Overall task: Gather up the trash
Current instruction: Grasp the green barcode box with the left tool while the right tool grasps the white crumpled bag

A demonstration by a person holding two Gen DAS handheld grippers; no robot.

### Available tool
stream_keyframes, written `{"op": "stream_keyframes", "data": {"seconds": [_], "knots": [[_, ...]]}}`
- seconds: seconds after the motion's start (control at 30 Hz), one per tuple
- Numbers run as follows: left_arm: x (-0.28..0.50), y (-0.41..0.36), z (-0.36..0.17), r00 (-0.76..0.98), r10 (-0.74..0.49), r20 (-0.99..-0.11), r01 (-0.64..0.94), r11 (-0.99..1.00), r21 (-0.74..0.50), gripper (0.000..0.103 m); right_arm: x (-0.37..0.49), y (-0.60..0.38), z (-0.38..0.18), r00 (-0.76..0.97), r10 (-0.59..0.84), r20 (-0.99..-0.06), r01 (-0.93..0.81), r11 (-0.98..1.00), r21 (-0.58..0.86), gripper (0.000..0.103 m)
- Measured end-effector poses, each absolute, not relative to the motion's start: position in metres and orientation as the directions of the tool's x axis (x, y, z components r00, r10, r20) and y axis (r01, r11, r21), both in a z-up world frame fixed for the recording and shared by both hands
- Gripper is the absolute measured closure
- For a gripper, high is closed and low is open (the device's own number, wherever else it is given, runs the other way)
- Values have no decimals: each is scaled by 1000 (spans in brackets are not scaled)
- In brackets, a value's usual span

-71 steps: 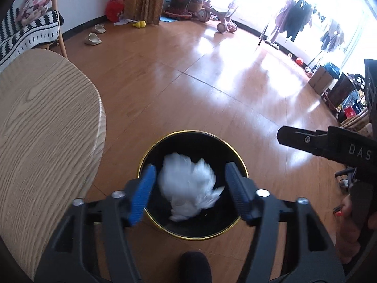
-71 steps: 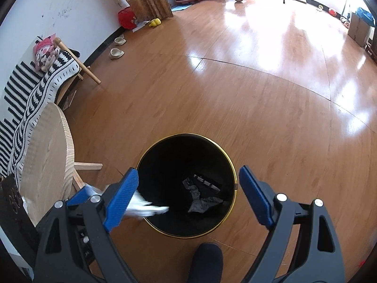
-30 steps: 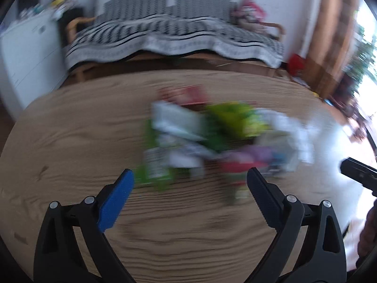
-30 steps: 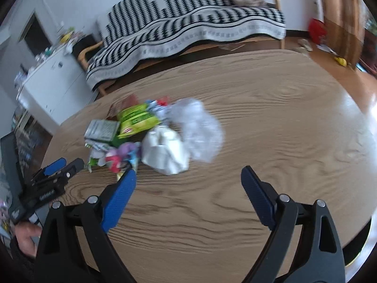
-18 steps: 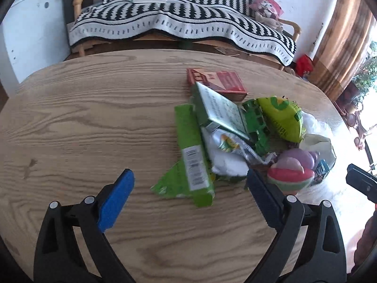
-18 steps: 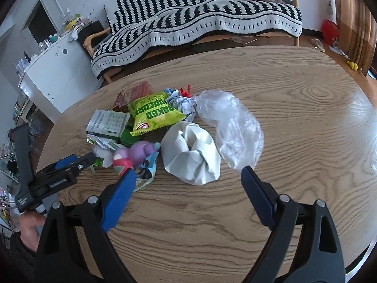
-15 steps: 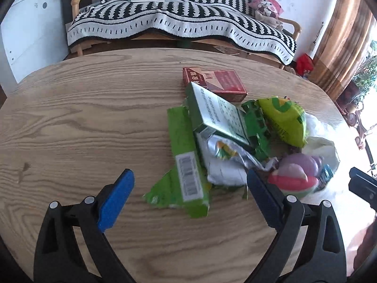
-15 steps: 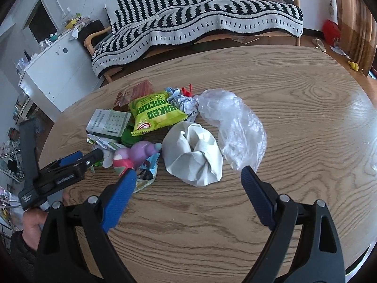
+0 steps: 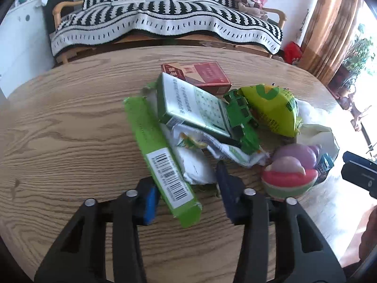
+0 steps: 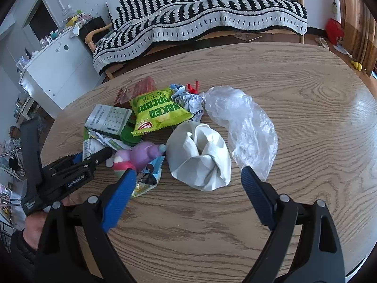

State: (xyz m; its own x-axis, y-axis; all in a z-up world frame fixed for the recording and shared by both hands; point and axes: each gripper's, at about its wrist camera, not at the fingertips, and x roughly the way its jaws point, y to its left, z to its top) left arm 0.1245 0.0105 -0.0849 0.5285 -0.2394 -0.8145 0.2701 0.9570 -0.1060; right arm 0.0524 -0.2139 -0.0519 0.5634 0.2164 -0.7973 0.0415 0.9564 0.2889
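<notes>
Right wrist view: wooden table (image 10: 294, 99), striped sofa (image 10: 212, 7) behind; right jaws spread, left jaws closing around green carton (image 9: 162, 162).

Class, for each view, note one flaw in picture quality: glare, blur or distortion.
Left wrist view: window light washes out the right edge, and the left claw is motion-blurred. Right wrist view: fisheye bends the oval wooden table, with glare on its right side.

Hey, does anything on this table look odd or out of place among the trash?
Yes. A pink and purple toy lies in the pile of wrappers and boxes on the table, beside the white paper wad. It looks whole, unlike the crumpled litter around it.
</notes>
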Motion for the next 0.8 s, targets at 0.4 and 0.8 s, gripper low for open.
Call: {"op": "stream_keyframes", "data": {"seconds": [0.4, 0.8], "knots": [[90, 52, -38, 595, -183, -782, 173, 980, -97, 80, 62, -209, -54, 563, 209, -799, 49, 957, 285, 16], [88, 39, -22, 620, -191, -761, 173, 979, -104, 80, 93, -240, -83, 531, 290, -796, 201, 869, 451, 31]]}}
